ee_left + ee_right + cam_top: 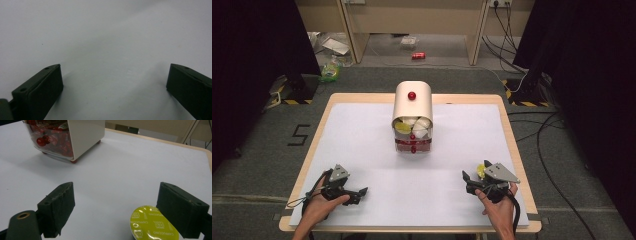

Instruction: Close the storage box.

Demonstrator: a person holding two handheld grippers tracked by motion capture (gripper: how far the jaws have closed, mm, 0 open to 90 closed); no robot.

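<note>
Lying between right gripper (115,207) spread jaws, nearer one jaw: capsule (153,223); left gripper (113,82) open, empty

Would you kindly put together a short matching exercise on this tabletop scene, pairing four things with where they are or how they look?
Things:
1. capsule
2. dispenser
3. left gripper
4. red knob

Descriptions:
A. cream-coloured, standing at the middle of the table
B. open over bare white tabletop
C. yellow-green lid, lying between the jaws of the open right gripper
D. sits on top of the rounded cover

Pairs: 1-C, 2-A, 3-B, 4-D
</note>
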